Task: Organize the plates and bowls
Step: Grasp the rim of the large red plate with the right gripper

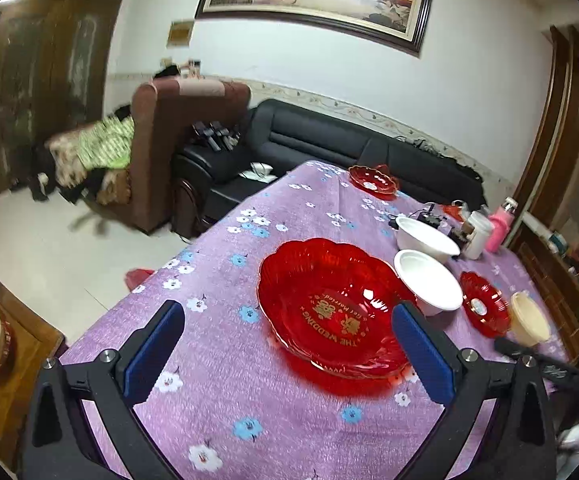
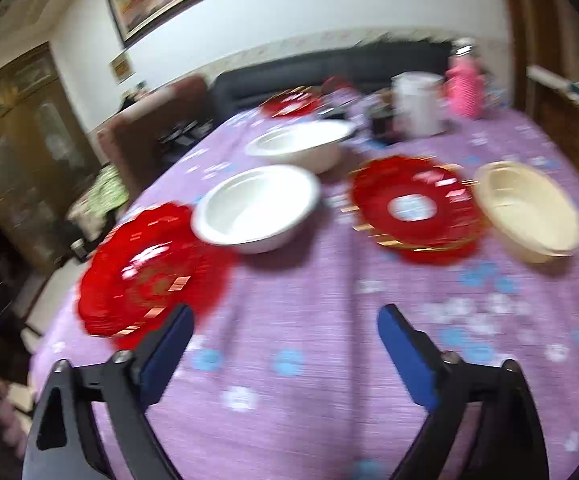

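Purple floral tablecloth (image 1: 217, 360) carries a large red plate (image 1: 329, 308), white bowl (image 1: 429, 280) at 2 o'clock. Left gripper (image 1: 289, 344) and right gripper (image 2: 285, 344) (both empty) stand open.

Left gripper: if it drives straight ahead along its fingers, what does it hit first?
Most likely the large red plate. The left gripper is open and empty, and the plate's near rim sits just ahead, toward the right finger. Height above the tablecloth is unclear, so it might pass over the rim.

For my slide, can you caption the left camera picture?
Open left gripper hovers over a big red plate beside two white bowls.
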Demonstrator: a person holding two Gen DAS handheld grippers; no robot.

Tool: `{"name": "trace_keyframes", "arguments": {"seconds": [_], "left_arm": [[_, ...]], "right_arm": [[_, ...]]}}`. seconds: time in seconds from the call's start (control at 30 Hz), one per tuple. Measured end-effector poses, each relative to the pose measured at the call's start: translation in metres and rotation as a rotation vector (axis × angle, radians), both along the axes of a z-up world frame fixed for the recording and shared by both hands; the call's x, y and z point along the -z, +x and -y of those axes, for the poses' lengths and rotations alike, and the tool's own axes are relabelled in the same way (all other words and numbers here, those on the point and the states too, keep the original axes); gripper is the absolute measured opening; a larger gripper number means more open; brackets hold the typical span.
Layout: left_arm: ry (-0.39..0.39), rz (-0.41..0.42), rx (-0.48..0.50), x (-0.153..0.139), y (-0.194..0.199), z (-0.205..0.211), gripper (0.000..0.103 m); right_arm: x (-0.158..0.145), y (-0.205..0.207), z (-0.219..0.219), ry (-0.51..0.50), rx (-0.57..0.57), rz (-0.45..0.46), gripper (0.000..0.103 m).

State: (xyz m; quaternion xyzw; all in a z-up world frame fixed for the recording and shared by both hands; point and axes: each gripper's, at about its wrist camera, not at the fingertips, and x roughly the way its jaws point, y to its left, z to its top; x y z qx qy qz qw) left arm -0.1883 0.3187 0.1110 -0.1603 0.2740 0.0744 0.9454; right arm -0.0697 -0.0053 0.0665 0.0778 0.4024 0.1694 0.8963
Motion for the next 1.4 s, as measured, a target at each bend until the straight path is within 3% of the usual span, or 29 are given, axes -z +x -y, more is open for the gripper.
{"name": "trace_keyframes", "arguments": {"seconds": [0.13, 0.27, 0.43, 0.6, 0.73, 0.83, 0.9, 1.0, 1.07, 1.1, 1.17, 1.3, 1.4], "left_arm": [[-0.035, -0.088, 0.01, 0.008, 0.014, -0.02, 0.103], [-0.005, -0.122, -0.005, 0.016, 0.014, -0.025, 0.103], [-0.074, -0.144, -0.015, 0.022, 0.027, -0.049, 0.103], [-0.132, -0.203, 0.03, 0.034, 0.072, -0.061, 0.103], [-0.179, -0.286, 0.089, 0.051, 0.118, -0.058, 0.103], [-0.202, -0.33, 0.126, 0.063, 0.141, -0.054, 0.091], [-0.2, -0.369, 0.141, 0.071, 0.157, -0.049, 0.074], [-0.163, -0.421, 0.145, 0.083, 0.171, -0.043, 0.065], [-0.135, -0.448, 0.162, 0.089, 0.178, -0.036, 0.06], [-0.109, -0.452, 0.166, 0.09, 0.18, -0.032, 0.054], [-0.064, -0.457, 0.168, 0.091, 0.18, -0.025, 0.037], [-0.08, -0.447, 0.142, 0.089, 0.173, -0.032, 0.023], [-0.094, -0.42, 0.13, 0.077, 0.161, -0.04, 0.022]], "right_arm": [[0.011, 0.022, -0.031, 0.041, -0.066, -0.082, 0.081], [0.018, 0.034, -0.052, 0.022, -0.088, -0.092, 0.081], [0.021, 0.045, -0.065, 0.023, -0.092, -0.127, 0.08], [0.023, 0.058, -0.074, 0.024, -0.085, -0.145, 0.079], [0.033, 0.073, -0.087, 0.015, -0.081, -0.182, 0.07], [0.043, 0.08, -0.095, 0.012, -0.078, -0.222, 0.06], [0.045, 0.082, -0.099, 0.011, -0.078, -0.23, 0.056], [0.049, 0.088, -0.105, 0.003, -0.071, -0.248, 0.047], [0.051, 0.091, -0.108, 0.003, -0.074, -0.263, 0.035], [0.053, 0.094, -0.111, 0.005, -0.078, -0.272, 0.032], [0.057, 0.096, -0.115, 0.014, -0.088, -0.283, 0.015], [0.058, 0.096, -0.12, -0.005, -0.076, -0.271, 0.015], [0.055, 0.09, -0.119, 0.01, -0.096, -0.256, 0.014]]}}
